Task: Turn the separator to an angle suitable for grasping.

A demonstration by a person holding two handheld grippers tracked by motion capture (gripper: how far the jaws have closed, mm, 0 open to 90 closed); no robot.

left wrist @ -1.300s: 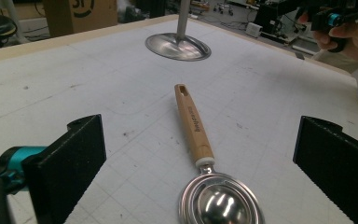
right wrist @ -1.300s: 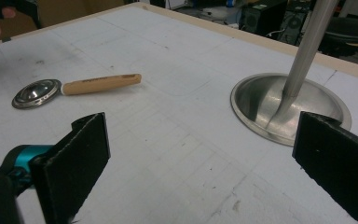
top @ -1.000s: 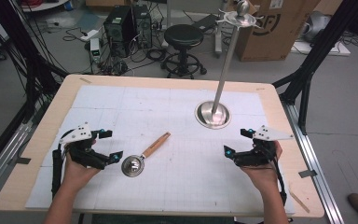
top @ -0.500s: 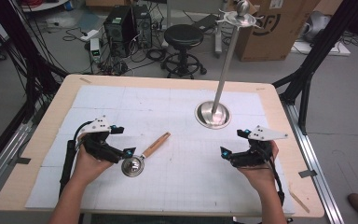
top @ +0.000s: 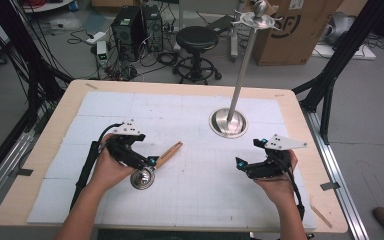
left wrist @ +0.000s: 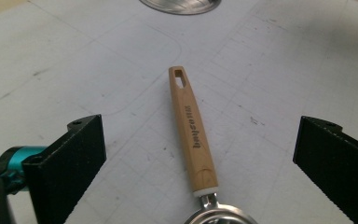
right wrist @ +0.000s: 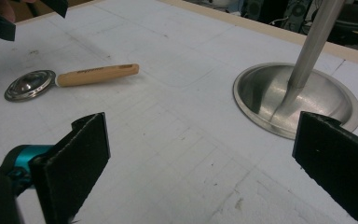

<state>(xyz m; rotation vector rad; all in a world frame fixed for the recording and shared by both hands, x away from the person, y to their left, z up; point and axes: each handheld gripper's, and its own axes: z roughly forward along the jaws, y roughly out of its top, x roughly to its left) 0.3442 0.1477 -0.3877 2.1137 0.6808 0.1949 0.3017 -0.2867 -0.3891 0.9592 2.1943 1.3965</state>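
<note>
A white gridded mat (top: 190,195) covers the wooden table, with a stool and computer cases on the floor behind it. On the mat's left half lies a strainer (left wrist: 196,140), its wooden handle pointing toward the metal stand (top: 228,122) farther back, its steel bowl nearest the person. The left gripper (top: 147,162) hovers right over it, jaws spread wide on either side of the handle, gripping nothing. The right gripper (top: 245,167) rests well apart to the right, jaws also wide and empty, near the stand's round base.
</note>
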